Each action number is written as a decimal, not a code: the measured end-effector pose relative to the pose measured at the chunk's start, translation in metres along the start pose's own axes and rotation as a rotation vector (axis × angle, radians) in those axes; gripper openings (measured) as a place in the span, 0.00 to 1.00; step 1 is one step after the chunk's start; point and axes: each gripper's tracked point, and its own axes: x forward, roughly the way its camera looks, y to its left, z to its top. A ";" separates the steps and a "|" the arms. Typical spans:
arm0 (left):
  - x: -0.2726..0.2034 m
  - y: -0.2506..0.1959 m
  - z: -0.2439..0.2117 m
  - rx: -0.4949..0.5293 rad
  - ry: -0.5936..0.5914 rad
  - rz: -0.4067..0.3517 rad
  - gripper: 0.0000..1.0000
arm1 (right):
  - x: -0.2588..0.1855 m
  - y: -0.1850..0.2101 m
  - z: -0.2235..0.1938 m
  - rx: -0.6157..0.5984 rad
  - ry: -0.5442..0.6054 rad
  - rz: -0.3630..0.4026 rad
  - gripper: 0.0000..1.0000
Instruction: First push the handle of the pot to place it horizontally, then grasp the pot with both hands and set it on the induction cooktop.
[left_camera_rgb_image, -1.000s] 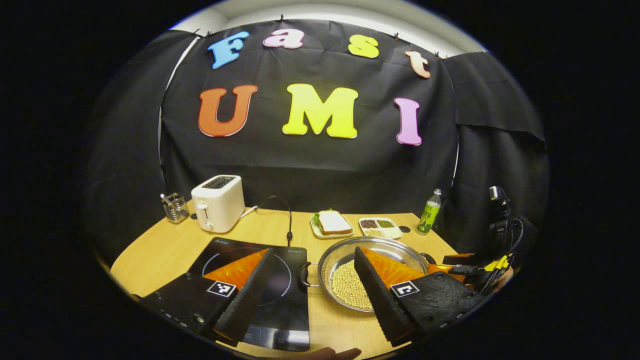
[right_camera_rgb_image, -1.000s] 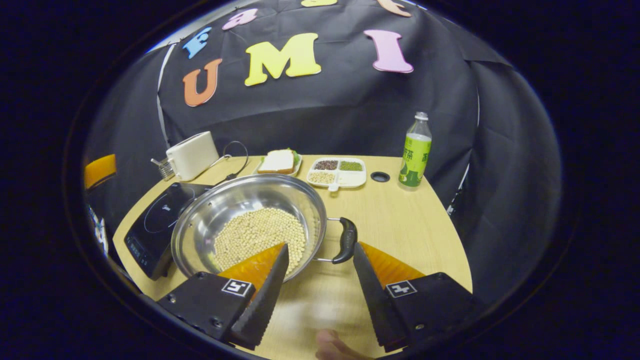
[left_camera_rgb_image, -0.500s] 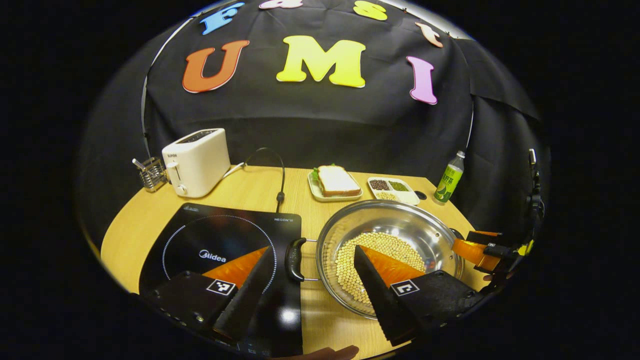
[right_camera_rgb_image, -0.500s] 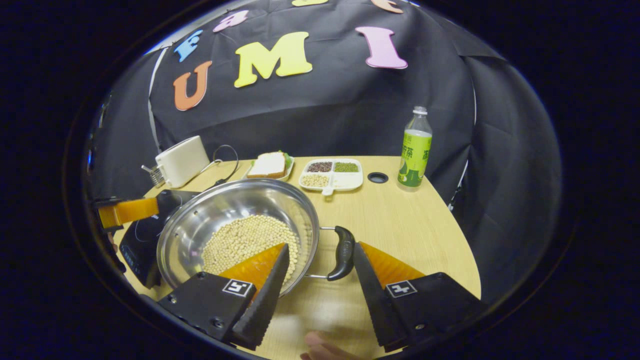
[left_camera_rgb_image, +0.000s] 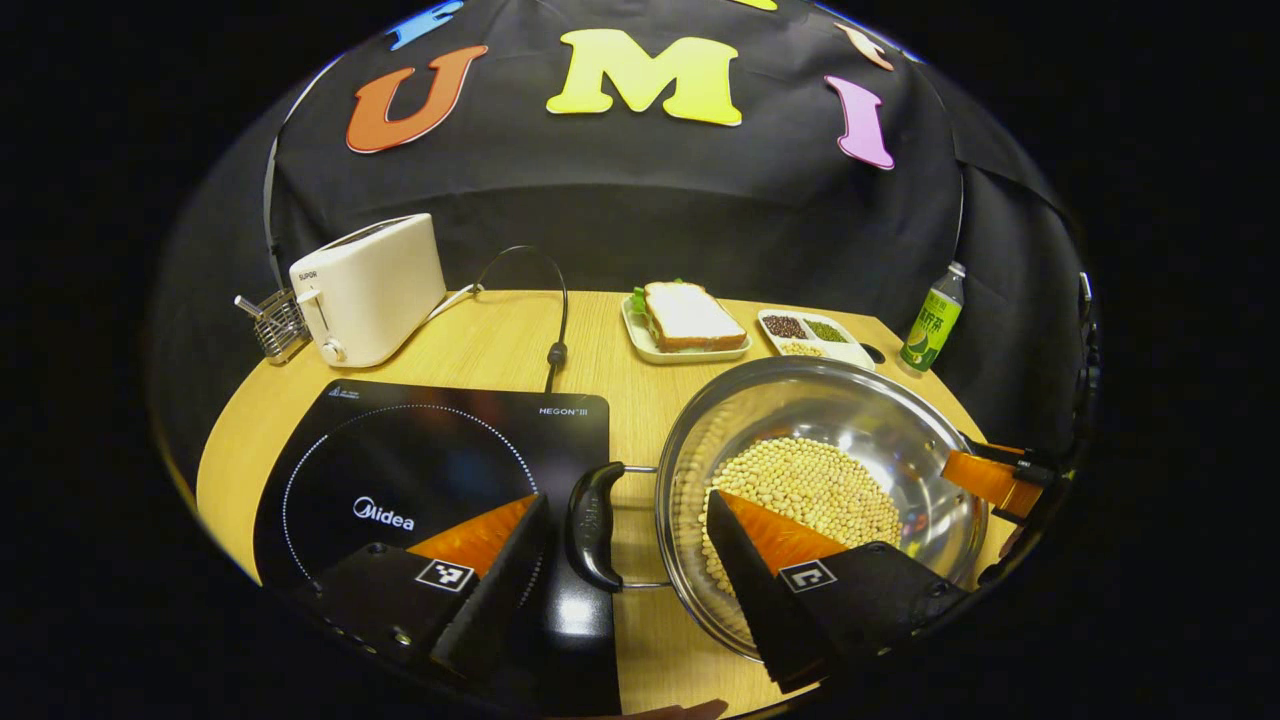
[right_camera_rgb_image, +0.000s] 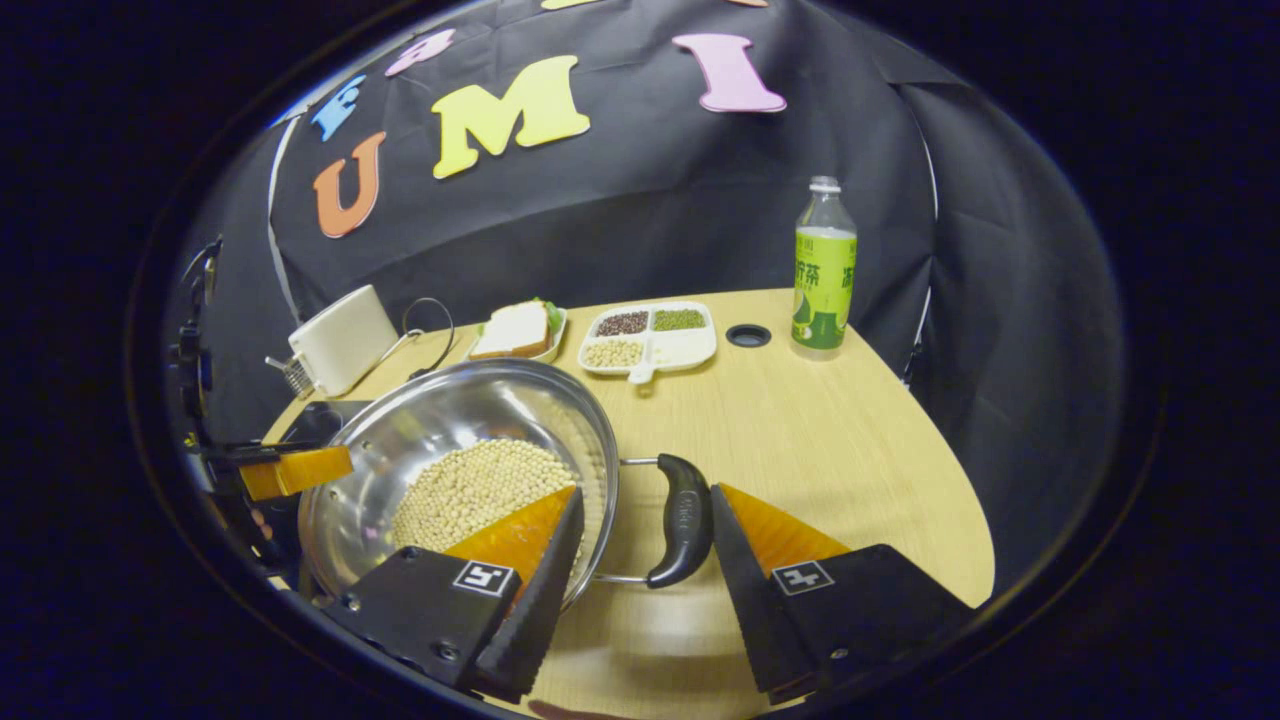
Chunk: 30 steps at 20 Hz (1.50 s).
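Both hand-held grippers (left_camera_rgb_image: 625, 560) (right_camera_rgb_image: 640, 560) gape around the pot (left_camera_rgb_image: 850, 420) handles, table edge near.

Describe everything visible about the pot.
The pot is a wide, shallow, shiny metal pan, lidless, with pale round beans heaped in its bottom. Two dark loop handles stand out on wire brackets at opposite sides. It sits upright on the wooden table, right of the cooktop, not on it. Each handle lies between open jaws: left gripper, right gripper. Contact cannot be told.
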 end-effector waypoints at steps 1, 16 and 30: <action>0.001 0.001 0.000 0.009 -0.002 0.006 0.92 | 0.001 -0.001 -0.001 0.011 0.000 -0.003 0.79; 0.008 0.002 0.003 0.044 -0.009 0.009 0.60 | 0.001 -0.005 -0.002 0.048 0.014 -0.048 0.63; -0.053 0.000 0.026 0.056 -0.059 -0.009 0.58 | -0.067 0.013 0.018 0.034 -0.015 -0.080 0.58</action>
